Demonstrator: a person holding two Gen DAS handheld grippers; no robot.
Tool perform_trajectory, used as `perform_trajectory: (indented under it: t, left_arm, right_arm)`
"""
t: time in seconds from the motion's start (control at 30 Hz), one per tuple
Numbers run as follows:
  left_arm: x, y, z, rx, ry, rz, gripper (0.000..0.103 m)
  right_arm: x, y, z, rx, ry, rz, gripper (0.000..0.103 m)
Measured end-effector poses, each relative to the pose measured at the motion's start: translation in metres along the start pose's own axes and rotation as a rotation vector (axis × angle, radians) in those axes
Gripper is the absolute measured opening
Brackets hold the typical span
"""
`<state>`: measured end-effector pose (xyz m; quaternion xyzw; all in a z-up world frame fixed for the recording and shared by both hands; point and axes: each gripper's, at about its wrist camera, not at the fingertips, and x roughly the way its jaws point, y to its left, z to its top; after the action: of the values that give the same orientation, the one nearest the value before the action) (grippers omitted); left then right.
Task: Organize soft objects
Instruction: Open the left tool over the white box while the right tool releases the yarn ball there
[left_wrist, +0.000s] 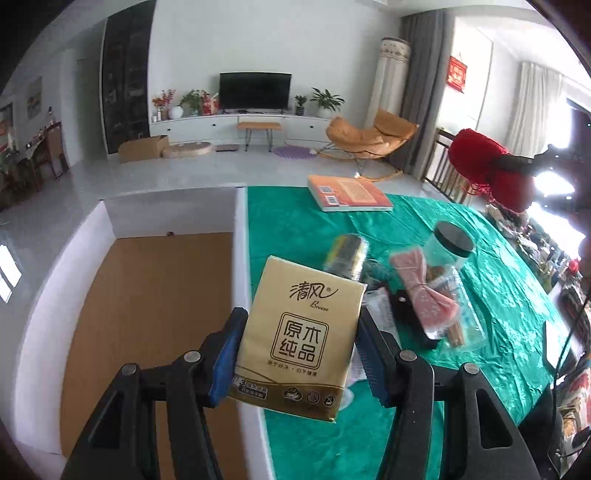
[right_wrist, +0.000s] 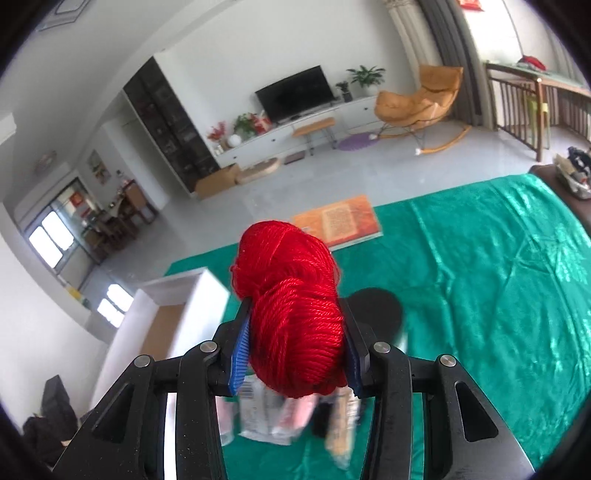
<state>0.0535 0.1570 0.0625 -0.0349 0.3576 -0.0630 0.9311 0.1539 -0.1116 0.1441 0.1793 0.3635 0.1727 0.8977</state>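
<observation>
Two soft things are up off the worktop (left_wrist: 424, 229) at once; my left hand-held gripper (left_wrist: 299, 354) is clamped on a gold tissue pack (left_wrist: 299, 339) across its flat sides, above the edge of the white box (left_wrist: 242, 258); my right hand-held gripper (right_wrist: 295, 354) pinches a red yarn skein (right_wrist: 291, 306) mid-body. I judge both light and squashy; the pack's film looks slippery, the yarn could shed loops, so a middle hold suits each.

Left of cloth (left_wrist: 424, 240): box (left_wrist: 155, 295). On cloth: book (left_wrist: 349, 192) far end, jar (left_wrist: 448, 247), bow (left_wrist: 424, 295) nearer, beside can (left_wrist: 345, 254).
</observation>
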Motion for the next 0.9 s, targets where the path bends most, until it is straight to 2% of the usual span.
perform_trajectory:
  t: [0.1, 0.23, 0.27, 0.33, 0.37, 0.4, 0.43, 0.5, 0.57, 0.67, 0.77, 0.83, 0.9]
  left_arm:
    - [-0.015, 0.046, -0.009, -0.042, -0.001, 0.117, 0.058]
    - [-0.026, 0.101, -0.030, -0.096, 0.031, 0.277, 0.059]
    - [-0.026, 0.110, -0.036, -0.107, 0.042, 0.323, 0.062]
    - [-0.025, 0.123, -0.047, -0.129, 0.065, 0.361, 0.079]
    - [-0.026, 0.126, -0.052, -0.138, 0.068, 0.362, 0.094]
    - [-0.028, 0.127, -0.057, -0.139, 0.059, 0.365, 0.098]
    - [-0.028, 0.124, -0.060, -0.133, 0.046, 0.368, 0.098]
    - [-0.027, 0.113, -0.062, -0.112, 0.035, 0.355, 0.098]
    - [-0.026, 0.095, -0.061, -0.097, 0.027, 0.306, 0.098]
    - [-0.027, 0.042, -0.056, -0.033, 0.006, 0.166, 0.098]
    - [-0.027, -0.031, -0.059, 0.095, 0.001, 0.005, 0.099]
    - [-0.018, -0.077, -0.073, 0.183, 0.038, -0.077, 0.101]
    - [0.006, -0.113, -0.094, 0.235, 0.111, -0.122, 0.101]
  right_arm:
    - [0.027, 0.052, -0.017, -0.017, 0.066, 0.128, 0.044]
    - [0.082, 0.127, -0.064, -0.051, 0.182, 0.296, 0.044]
    - [0.097, 0.145, -0.079, -0.064, 0.214, 0.325, 0.046]
    - [0.124, 0.172, -0.107, -0.079, 0.269, 0.361, 0.056]
    - [0.135, 0.179, -0.120, -0.078, 0.293, 0.384, 0.073]
    - [0.144, 0.182, -0.128, -0.073, 0.312, 0.397, 0.079]
    - [0.150, 0.181, -0.136, -0.073, 0.323, 0.393, 0.079]
    - [0.151, 0.173, -0.143, -0.108, 0.306, 0.337, 0.079]
    - [0.139, 0.154, -0.147, -0.160, 0.242, 0.247, 0.079]
    - [0.098, 0.117, -0.155, -0.240, 0.103, 0.062, 0.078]
    - [0.057, 0.057, -0.179, -0.240, -0.015, -0.182, 0.078]
    - [0.035, 0.016, -0.196, -0.182, -0.035, -0.322, 0.078]
    - [0.024, -0.025, -0.213, -0.115, 0.007, -0.439, 0.078]
